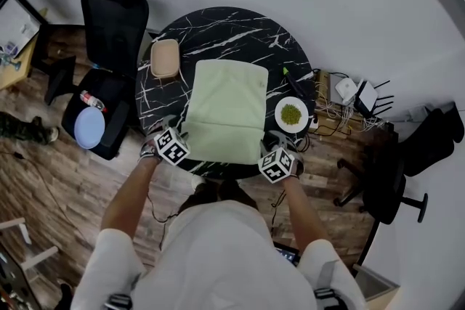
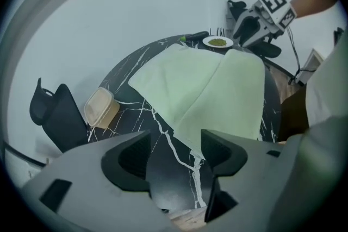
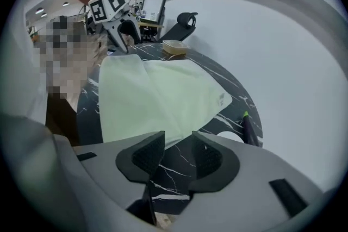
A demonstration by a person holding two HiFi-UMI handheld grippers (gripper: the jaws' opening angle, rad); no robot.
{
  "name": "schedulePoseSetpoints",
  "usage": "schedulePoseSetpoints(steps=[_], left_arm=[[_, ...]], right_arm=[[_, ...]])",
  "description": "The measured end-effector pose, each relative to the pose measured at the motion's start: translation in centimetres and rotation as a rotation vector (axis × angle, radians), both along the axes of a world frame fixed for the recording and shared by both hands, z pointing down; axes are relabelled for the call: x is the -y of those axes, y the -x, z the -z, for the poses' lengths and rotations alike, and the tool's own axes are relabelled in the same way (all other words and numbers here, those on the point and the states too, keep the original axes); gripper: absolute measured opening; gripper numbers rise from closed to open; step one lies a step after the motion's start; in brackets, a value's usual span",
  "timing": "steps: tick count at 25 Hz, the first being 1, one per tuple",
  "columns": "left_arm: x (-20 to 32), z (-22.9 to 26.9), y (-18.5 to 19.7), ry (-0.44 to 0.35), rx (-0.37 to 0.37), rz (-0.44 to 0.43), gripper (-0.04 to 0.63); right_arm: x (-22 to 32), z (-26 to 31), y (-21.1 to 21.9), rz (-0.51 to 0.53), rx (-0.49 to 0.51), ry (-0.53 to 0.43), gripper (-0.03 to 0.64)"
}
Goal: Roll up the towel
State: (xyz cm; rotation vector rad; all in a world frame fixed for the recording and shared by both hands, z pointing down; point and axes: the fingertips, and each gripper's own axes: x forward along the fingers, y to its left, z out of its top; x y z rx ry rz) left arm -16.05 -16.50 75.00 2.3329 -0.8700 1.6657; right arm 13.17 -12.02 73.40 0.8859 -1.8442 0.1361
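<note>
The head view shows the pale green towel (image 1: 227, 109) flat on the table (image 1: 225, 29), while only the gripper views reveal the left gripper (image 2: 175, 155) wide and the right gripper (image 3: 178, 154) narrower, both empty.

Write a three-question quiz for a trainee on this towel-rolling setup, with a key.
1. True or false: the towel already lies rolled up on the table.
2. In the head view, what sits on the table just right of the towel?
A. a white plate with something green on it
B. a laptop
C. a mug
3. Fill in the blank: the jaws of the left gripper and the right gripper both stand ____, with the towel's near corners just beyond them.

Key: 1 false, it lies spread flat; 2 A; 3 open.
</note>
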Motion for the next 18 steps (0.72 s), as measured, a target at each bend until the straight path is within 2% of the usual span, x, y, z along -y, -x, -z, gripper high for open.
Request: schedulePoseSetpoints(steps=[2, 4, 6, 7, 9, 11, 16, 18], left_arm=[[-0.8, 0.5, 0.2, -0.001, -0.032, 0.002, 0.270], [-2.3, 0.7, 0.2, 0.001, -0.052, -0.036, 0.270], [-5.0, 0.5, -0.5, 0.015, -0.057, -0.131, 0.270], [-6.6, 0.3, -1.0, 0.025, -0.053, -0.193, 0.270], [-9.8, -0.7, -1.6, 0.055, -0.036, -0.295, 0.270], [-12.0, -1.9, -1.5, 0.090, -0.013, -0.331, 0.270], [-12.0, -4.1, -0.1, 0.129, 0.042, -0.256, 0.263], [-11.2, -4.4, 0.4, 0.123, 0.068, -0.241, 0.211]], right_arm=[[-1.6, 0.8, 1.4, 0.109, 0.003, -0.013, 0.137], [-4.4, 0.8, 3.4, 0.272, -0.006, 0.012, 0.132], [-7.3, 0.0, 4.6, 0.392, -0.012, 0.044, 0.124], [-8.5, -0.5, 4.9, 0.419, -0.008, 0.061, 0.117], [-10.3, -1.8, 5.0, 0.433, -0.010, 0.099, 0.114], [-11.3, -3.2, 4.7, 0.446, -0.045, 0.131, 0.114], [-11.0, -5.6, 3.2, 0.437, -0.124, 0.187, 0.117], [-10.9, -6.2, 2.7, 0.424, -0.138, 0.206, 0.117]])
